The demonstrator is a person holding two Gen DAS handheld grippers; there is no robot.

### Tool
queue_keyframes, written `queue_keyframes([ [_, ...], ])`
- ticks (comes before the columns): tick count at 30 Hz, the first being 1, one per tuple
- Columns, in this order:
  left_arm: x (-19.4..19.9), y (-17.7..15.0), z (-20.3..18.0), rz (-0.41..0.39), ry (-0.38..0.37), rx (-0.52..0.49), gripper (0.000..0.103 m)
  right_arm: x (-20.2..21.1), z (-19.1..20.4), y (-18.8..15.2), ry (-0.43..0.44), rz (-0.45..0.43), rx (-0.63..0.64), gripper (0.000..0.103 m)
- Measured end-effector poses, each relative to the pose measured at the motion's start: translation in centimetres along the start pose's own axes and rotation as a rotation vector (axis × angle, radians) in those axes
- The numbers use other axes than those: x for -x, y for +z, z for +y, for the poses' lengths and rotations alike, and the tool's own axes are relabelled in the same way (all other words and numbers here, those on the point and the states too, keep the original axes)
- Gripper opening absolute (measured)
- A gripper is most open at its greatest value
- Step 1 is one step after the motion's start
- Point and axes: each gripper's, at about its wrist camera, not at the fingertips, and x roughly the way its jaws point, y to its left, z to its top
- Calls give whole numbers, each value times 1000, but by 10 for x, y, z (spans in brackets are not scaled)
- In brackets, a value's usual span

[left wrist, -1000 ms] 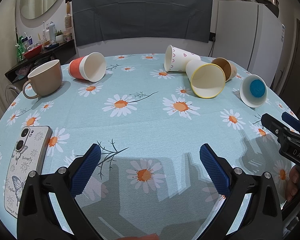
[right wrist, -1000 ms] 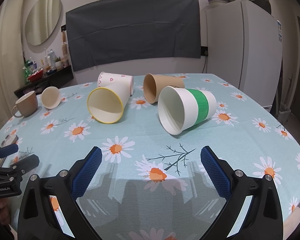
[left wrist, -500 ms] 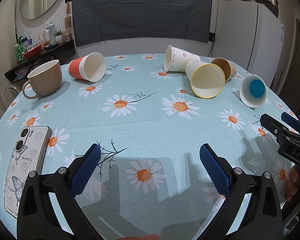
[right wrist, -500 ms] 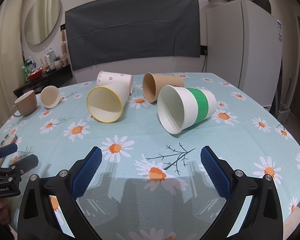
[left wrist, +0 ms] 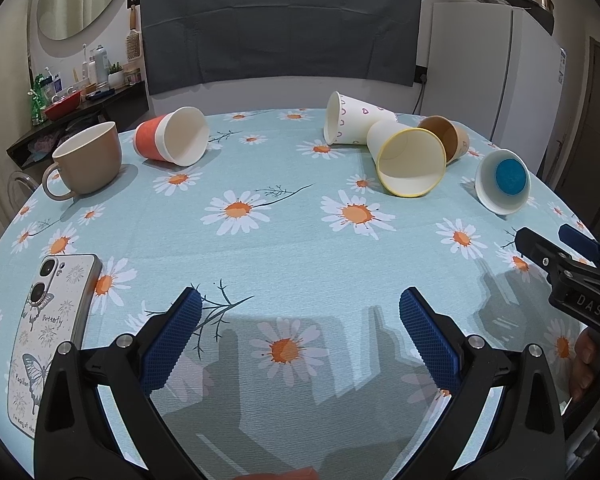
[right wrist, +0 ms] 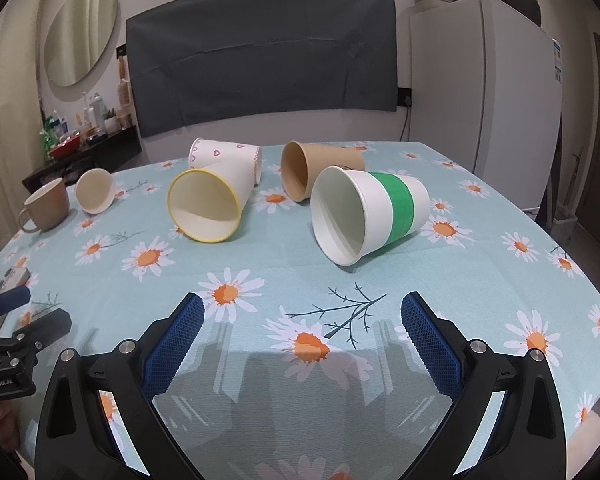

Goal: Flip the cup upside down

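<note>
Several paper cups lie on their sides on the daisy tablecloth. A white cup with a green band [right wrist: 370,212] lies nearest my right gripper [right wrist: 300,328], mouth toward me; the left wrist view shows its mouth and blue bottom [left wrist: 503,184]. A yellow-rimmed cup [right wrist: 208,204] [left wrist: 410,162], a brown cup [right wrist: 316,170] [left wrist: 446,138], a heart-print cup [right wrist: 226,154] [left wrist: 354,120] and an orange cup [left wrist: 172,142] [right wrist: 95,191] lie farther back. My left gripper [left wrist: 298,332] is open and empty over the near table. My right gripper is open and empty, well short of the green-banded cup.
A brown mug [left wrist: 86,164] stands upright at the far left. A phone in a butterfly case [left wrist: 48,336] lies at the left near edge. A fridge [right wrist: 480,96] stands behind the table on the right, a cluttered shelf [left wrist: 72,100] on the left.
The right wrist view has crept slightly toward the cups. The left gripper has barely moved. Both grippers stay open.
</note>
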Motion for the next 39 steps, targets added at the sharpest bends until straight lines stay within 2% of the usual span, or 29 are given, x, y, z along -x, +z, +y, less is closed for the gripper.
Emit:
queue_keyframes([
  [9,2,3,-1,-3,-12,-3,97,-2,-1,1,-4,13,-4,95],
  [17,3,3,0,-1,-21,-3,97,-11,-4,5,-33,59,-22,95],
  [24,2,3,2,3,-24,9,97,-24,-28,20,-5,123,-132,95],
  [30,3,2,5,-4,-9,28,97,-37,-46,38,-87,144,-172,94],
  [37,-2,3,16,21,-4,104,97,-55,-55,47,-164,148,-187,93],
  [39,-3,3,19,30,-8,118,97,-59,-56,48,-176,155,-190,84],
])
